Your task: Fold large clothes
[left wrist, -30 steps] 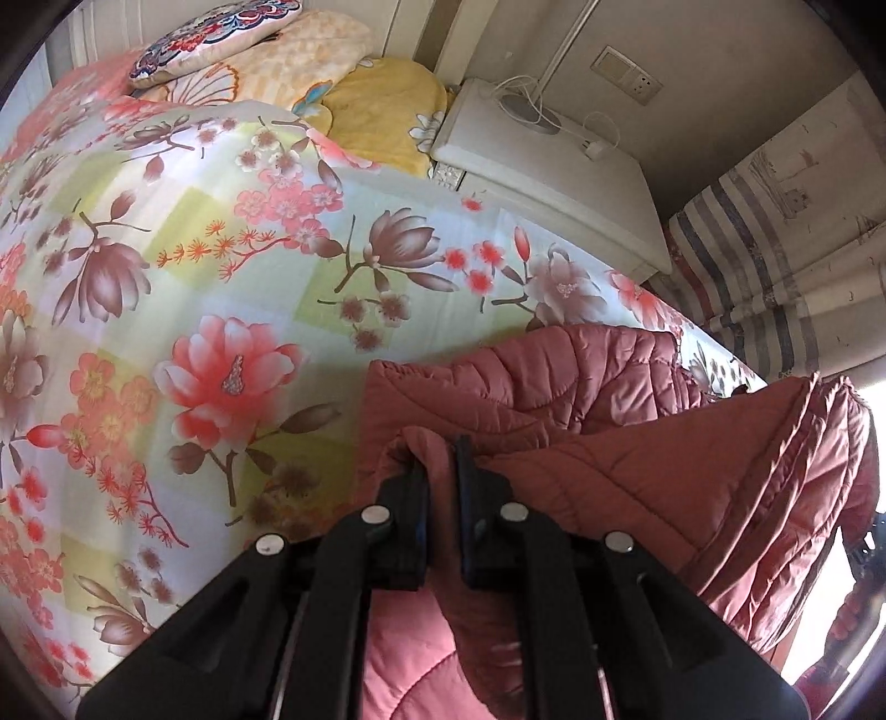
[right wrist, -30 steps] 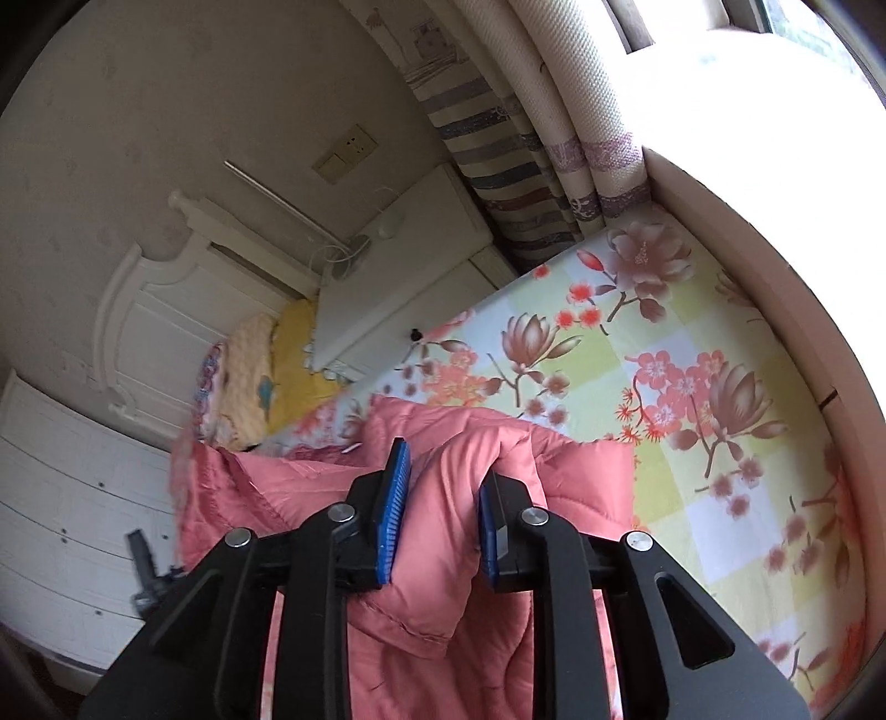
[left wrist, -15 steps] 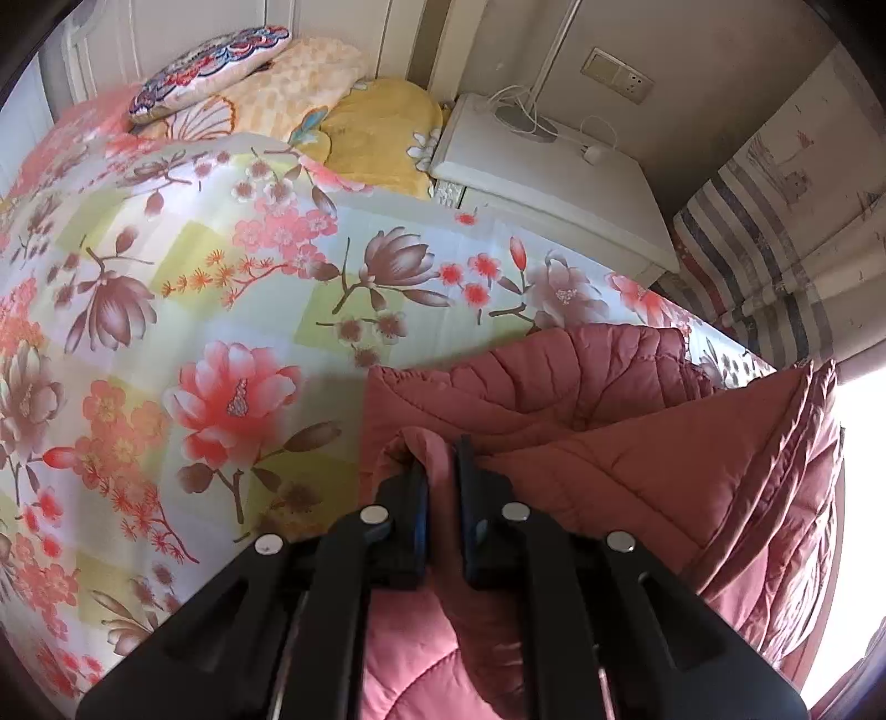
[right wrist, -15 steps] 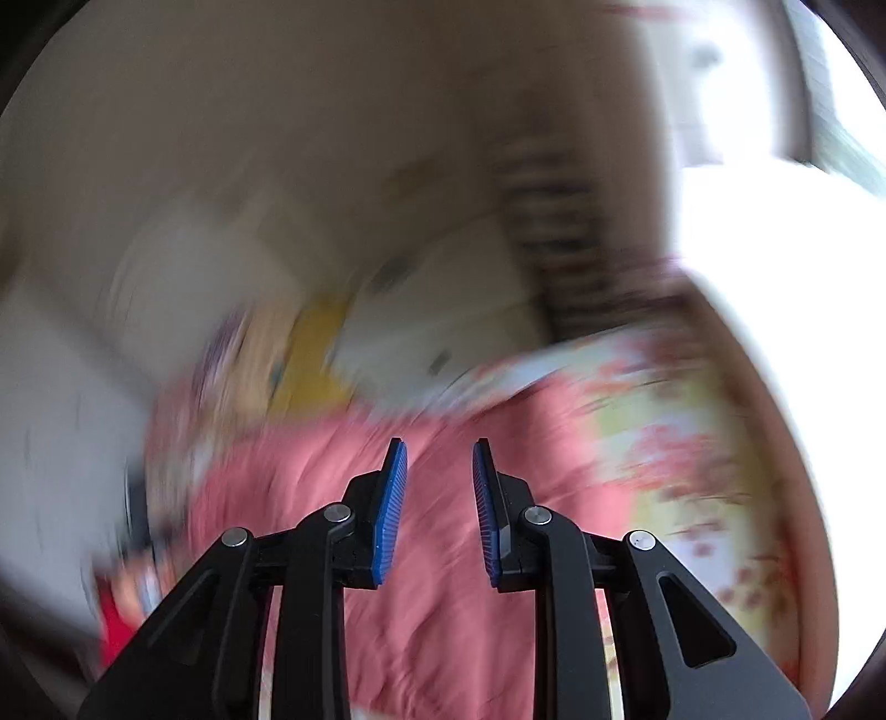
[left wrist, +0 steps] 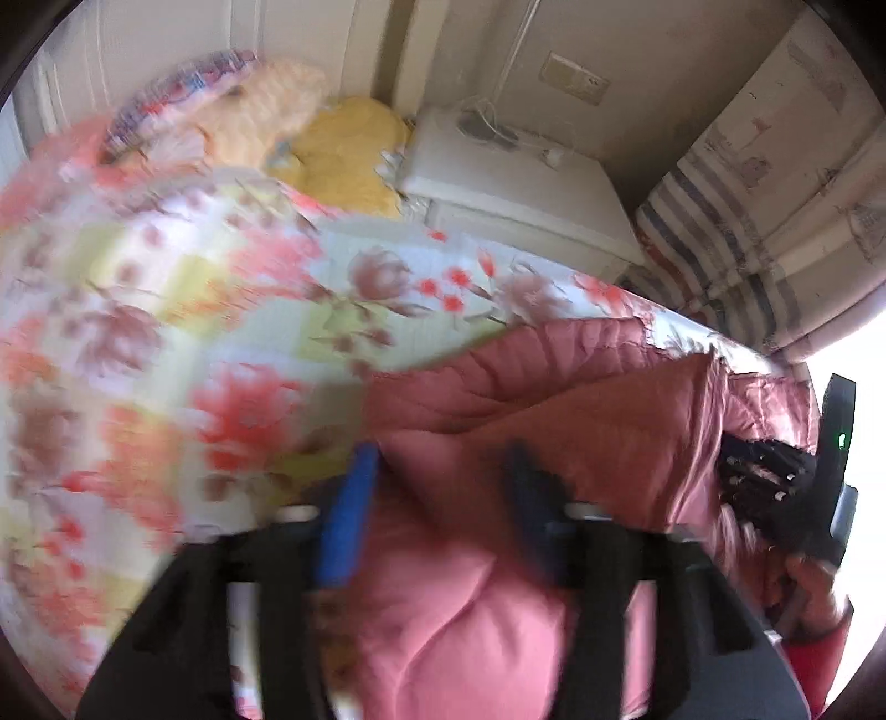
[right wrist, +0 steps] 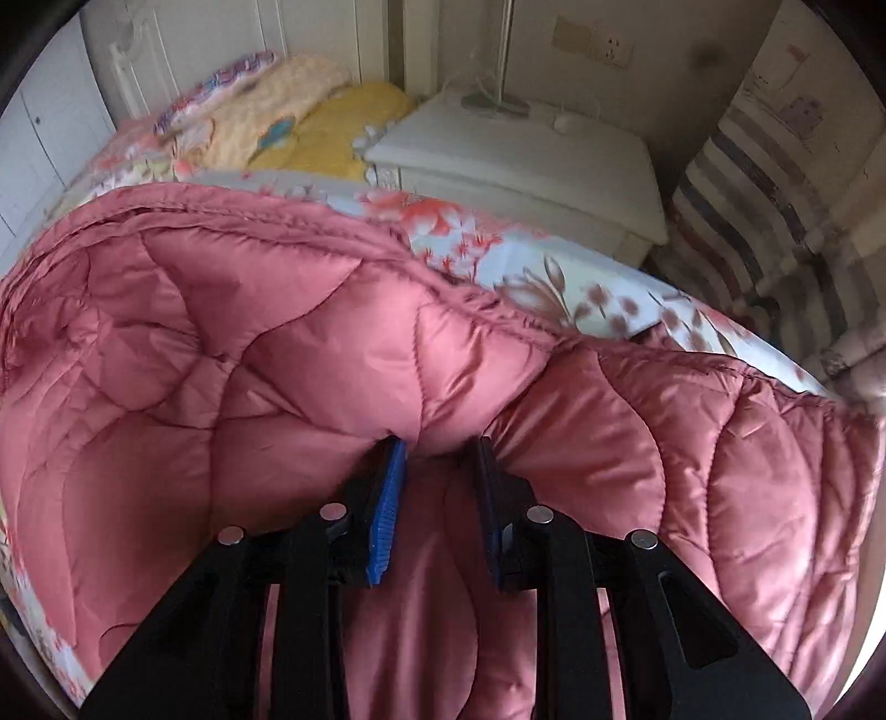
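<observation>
A large pink quilted jacket [right wrist: 288, 354] lies on the flowered bed sheet [left wrist: 144, 310]. In the left wrist view, which is blurred by motion, my left gripper [left wrist: 440, 471] stands open over the jacket [left wrist: 554, 399], its blue-padded fingers [left wrist: 349, 520] wide apart with nothing between them. In the right wrist view my right gripper [right wrist: 440, 459] has its jaws apart with a fold of the jacket between the pads [right wrist: 387, 498]. The other gripper and a dark-gloved hand [left wrist: 775, 476] show at the right edge of the left wrist view.
A white nightstand [right wrist: 531, 149] with a lamp base and cables stands beyond the bed. Yellow and patterned pillows [right wrist: 310, 127] lie at the headboard. A striped curtain [right wrist: 764, 183] hangs at the right. A wall socket [right wrist: 592, 41] is above the nightstand.
My left gripper has opened and let go of the jacket fold it was pinching. My right gripper swung down onto the jacket, which now lies spread lower on the bed.
</observation>
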{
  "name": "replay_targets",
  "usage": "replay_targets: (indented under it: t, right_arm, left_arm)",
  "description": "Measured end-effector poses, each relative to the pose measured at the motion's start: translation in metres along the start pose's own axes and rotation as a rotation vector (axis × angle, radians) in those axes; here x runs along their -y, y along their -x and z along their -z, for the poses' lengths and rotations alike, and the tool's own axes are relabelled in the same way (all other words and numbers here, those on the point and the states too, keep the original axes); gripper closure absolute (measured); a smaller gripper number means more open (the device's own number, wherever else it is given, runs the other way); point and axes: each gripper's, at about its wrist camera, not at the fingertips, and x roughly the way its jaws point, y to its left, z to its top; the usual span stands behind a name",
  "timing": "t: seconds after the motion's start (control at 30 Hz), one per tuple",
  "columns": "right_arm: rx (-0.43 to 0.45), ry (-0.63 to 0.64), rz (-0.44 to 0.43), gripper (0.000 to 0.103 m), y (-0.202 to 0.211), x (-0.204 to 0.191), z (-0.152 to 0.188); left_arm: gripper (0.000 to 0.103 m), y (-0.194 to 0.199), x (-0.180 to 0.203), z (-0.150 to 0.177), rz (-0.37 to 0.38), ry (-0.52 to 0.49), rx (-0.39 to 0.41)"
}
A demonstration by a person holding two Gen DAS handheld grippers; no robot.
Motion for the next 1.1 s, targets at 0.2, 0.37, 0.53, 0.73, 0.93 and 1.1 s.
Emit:
replay_targets:
  t: [0.2,0.37,0.53,0.73,0.93,1.1]
  right_arm:
    - [-0.014,0.004,-0.002,0.082,-0.003,0.001,-0.001]
    - [-0.004,-0.001,0.024,0.082,-0.003,-0.003,-0.001]
    - [0.016,-0.037,-0.014,0.082,0.003,0.005,-0.001]
    - [0.085,-0.048,0.086,0.078,0.02,0.02,-0.009]
    - [0.03,0.004,0.085,0.077,-0.008,0.027,-0.014]
    - [0.137,0.006,0.133,0.077,0.057,0.049,0.011]
  left_arm:
    - [0.015,0.061,0.004,0.012,-0.09,-0.078,0.157]
    - [0.008,0.042,0.073,0.005,-0.108,-0.187,0.186]
    - [0.009,-0.035,0.126,-0.007,-0.076,-0.214,0.071]
    - [0.007,-0.099,0.133,-0.004,-0.208,-0.215,0.022]
    - [0.004,-0.116,0.131,-0.003,-0.231,-0.2,0.024]
    - [0.003,-0.115,0.127,-0.003,-0.225,-0.198,0.054]
